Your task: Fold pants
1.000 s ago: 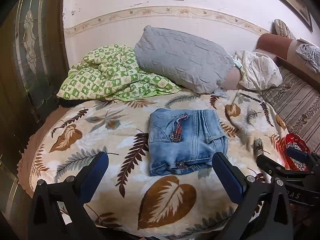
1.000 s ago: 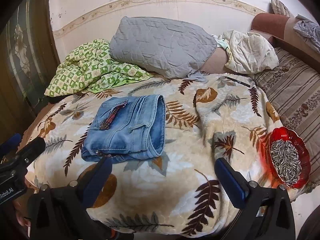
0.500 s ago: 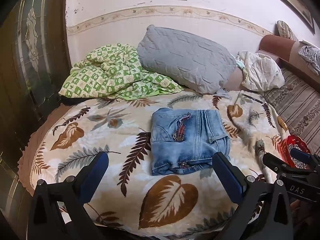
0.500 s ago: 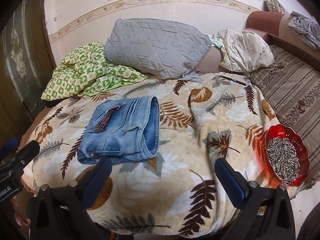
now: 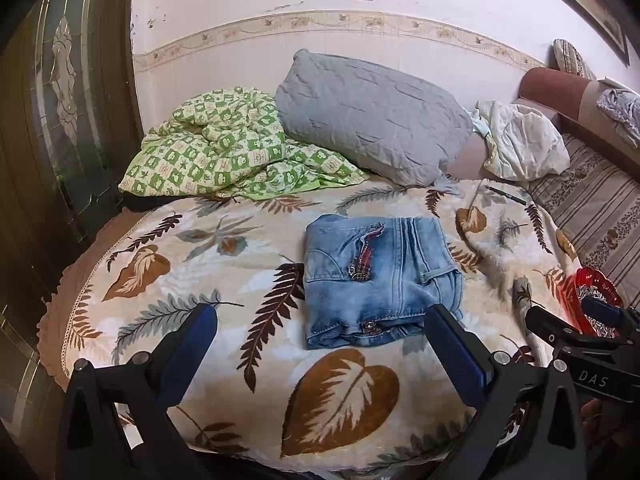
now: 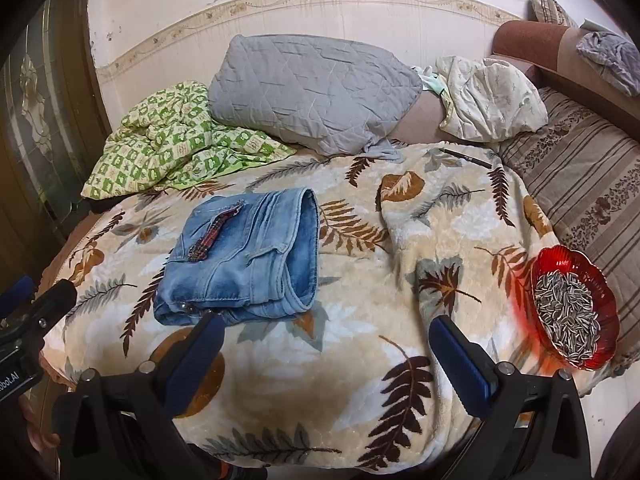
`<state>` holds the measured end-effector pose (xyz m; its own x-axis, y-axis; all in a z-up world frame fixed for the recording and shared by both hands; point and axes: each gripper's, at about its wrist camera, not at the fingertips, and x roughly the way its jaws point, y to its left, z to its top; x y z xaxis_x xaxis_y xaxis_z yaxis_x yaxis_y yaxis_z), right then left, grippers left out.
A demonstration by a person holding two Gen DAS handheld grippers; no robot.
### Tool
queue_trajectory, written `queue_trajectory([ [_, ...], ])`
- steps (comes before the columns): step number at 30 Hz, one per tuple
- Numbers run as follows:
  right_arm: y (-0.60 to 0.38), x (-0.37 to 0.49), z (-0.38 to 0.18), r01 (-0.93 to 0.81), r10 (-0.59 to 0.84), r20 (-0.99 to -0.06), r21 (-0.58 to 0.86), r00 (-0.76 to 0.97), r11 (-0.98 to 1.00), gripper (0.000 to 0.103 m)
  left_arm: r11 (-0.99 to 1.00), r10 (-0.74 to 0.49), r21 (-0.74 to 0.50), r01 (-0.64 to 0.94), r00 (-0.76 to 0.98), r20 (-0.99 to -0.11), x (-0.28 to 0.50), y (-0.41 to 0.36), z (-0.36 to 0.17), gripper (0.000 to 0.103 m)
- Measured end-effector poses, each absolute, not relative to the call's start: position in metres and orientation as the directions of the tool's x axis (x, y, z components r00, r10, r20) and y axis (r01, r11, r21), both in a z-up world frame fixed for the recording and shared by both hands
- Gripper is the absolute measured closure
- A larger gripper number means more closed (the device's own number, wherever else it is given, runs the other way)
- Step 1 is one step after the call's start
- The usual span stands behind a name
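The light blue jeans [image 5: 380,276] lie folded into a compact square on the leaf-print blanket [image 5: 224,264]; they also show in the right wrist view [image 6: 244,260], left of centre. My left gripper [image 5: 320,336] is open and empty, held above the bed's near edge just short of the jeans. My right gripper [image 6: 326,344] is open and empty, to the right of the jeans over bare blanket [image 6: 360,380]. Each gripper shows at the other view's edge.
A grey pillow [image 5: 372,112], a green checked quilt [image 5: 224,144] and a white cloth bundle [image 5: 524,144] lie at the back. A red dish of sunflower seeds [image 6: 572,312] sits at the bed's right edge. A dark pen [image 6: 466,158] lies on the blanket. A striped sofa [image 6: 592,184] stands at right.
Both grippers have drawn back slightly from the bed and stayed open. The folded jeans have not moved.
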<state>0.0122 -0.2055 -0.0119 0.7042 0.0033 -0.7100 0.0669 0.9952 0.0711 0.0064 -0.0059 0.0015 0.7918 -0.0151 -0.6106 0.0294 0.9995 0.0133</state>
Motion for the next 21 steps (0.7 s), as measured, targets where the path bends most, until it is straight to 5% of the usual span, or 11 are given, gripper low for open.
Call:
queue_trajectory([
  [21,-0.2050,0.0113,-0.0150,0.069,0.004,-0.714,0.073,0.700,0.995,0.000,0.999,-0.015,0.016,0.031,0.791,-0.612,0.0054,-0.0070,0.0007,0.000],
])
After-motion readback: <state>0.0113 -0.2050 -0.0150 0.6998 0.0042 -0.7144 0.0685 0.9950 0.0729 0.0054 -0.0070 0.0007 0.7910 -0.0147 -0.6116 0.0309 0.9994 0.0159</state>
